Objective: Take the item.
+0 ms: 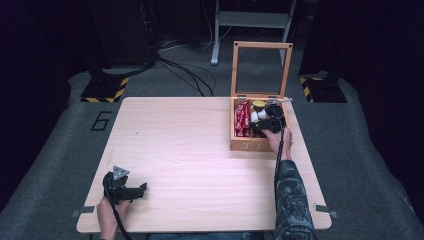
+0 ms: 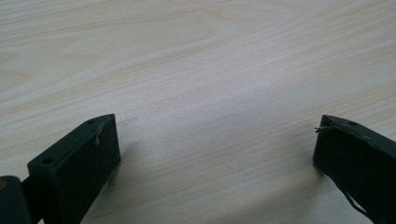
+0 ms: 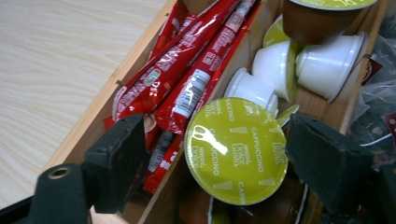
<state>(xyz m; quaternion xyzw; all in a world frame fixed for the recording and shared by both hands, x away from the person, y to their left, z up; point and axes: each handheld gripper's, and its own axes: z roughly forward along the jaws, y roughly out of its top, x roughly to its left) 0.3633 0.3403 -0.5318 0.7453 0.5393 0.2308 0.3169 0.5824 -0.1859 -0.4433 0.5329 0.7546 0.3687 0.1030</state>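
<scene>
A wooden box (image 1: 252,146) with its glazed lid (image 1: 236,70) standing upright sits at the table's back right. My right gripper (image 1: 261,125) hangs over its middle compartment, open. In the right gripper view the jaws flank a green-lidded cappuccino capsule (image 3: 236,151); the right finger (image 3: 327,163) is at its rim, the left one (image 3: 116,163) stands a little apart. White capsules (image 3: 322,58) and a brown one (image 3: 317,21) lie behind it. My left gripper (image 1: 139,190) rests near the front left edge, open (image 2: 217,121) over bare wood.
Red stick sachets (image 3: 187,79) pack the box's left compartment, seen in the high view as a red bundle (image 1: 242,119). Dark wrapped bags (image 3: 378,93) lie in the right compartment. The table (image 1: 190,150) is pale wood; cables and stand feet lie on the floor behind.
</scene>
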